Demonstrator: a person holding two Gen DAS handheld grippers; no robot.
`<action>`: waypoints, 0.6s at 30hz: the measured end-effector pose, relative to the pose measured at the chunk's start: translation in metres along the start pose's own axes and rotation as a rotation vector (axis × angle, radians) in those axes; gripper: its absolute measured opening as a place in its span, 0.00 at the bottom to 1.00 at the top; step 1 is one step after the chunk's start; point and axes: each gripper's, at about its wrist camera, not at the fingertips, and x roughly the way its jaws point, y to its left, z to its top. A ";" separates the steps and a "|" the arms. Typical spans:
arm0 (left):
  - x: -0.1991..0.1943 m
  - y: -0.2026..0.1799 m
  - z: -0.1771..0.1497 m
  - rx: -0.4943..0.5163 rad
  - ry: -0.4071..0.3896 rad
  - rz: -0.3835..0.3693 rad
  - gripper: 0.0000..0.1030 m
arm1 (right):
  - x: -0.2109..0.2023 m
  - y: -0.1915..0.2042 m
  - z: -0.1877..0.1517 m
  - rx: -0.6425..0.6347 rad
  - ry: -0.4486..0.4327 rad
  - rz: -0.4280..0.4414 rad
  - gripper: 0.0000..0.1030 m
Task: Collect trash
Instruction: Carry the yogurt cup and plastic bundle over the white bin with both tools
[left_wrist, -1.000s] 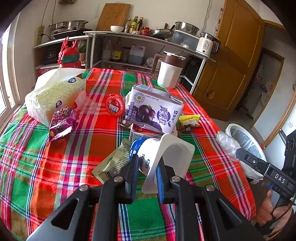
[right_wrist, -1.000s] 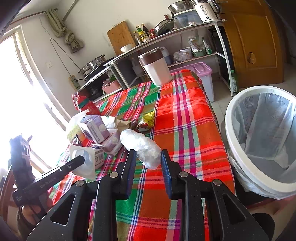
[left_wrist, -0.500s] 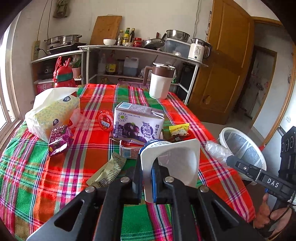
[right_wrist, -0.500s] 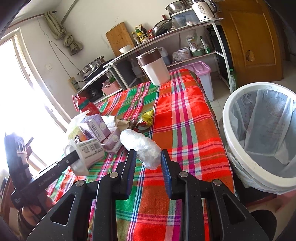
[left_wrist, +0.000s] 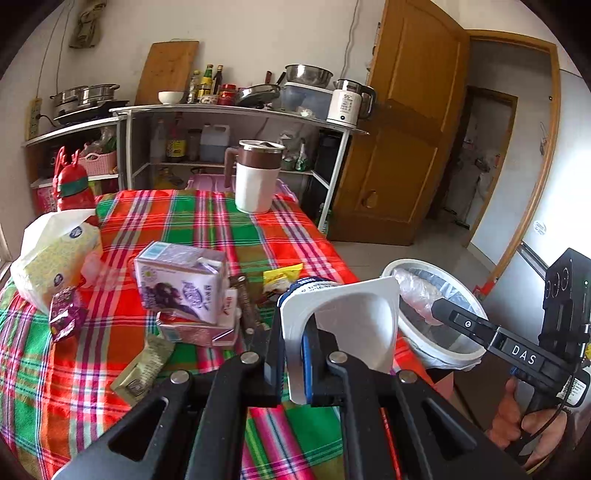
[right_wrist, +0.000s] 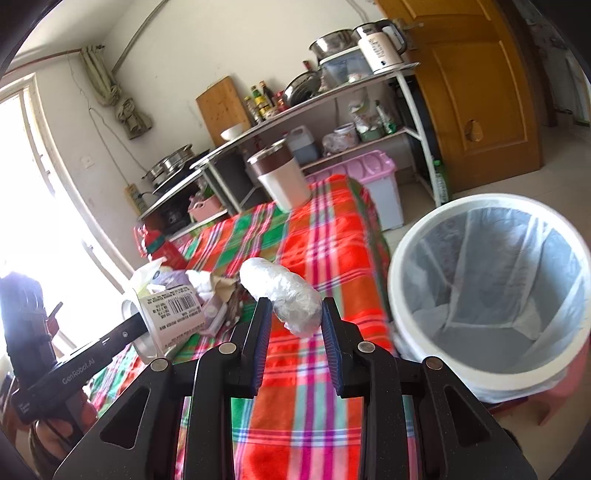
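Two pieces of trash are held above the plaid worktop (left_wrist: 207, 221) near the lined bin (right_wrist: 491, 295): left gripper (left_wrist: 293, 350) jaws clamp a white cup (left_wrist: 351, 317) (its rim), right gripper (right_wrist: 295, 332) jaws pinch a crumpled plastic wad (right_wrist: 284, 291).

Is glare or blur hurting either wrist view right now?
Right wrist view: the window is blown out white, washing out the left edge; the trash bin rim looks slightly smeared. Left wrist view: evenly lit, sharp on the white cup; fisheye bends the door frame.
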 end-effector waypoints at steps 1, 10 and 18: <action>0.003 -0.007 0.003 0.009 0.001 -0.015 0.08 | -0.004 -0.004 0.003 0.002 -0.008 -0.012 0.28; 0.048 -0.076 0.024 0.084 0.048 -0.152 0.08 | -0.036 -0.062 0.029 0.032 -0.063 -0.182 0.28; 0.091 -0.132 0.026 0.122 0.122 -0.254 0.08 | -0.039 -0.102 0.034 0.045 -0.041 -0.309 0.28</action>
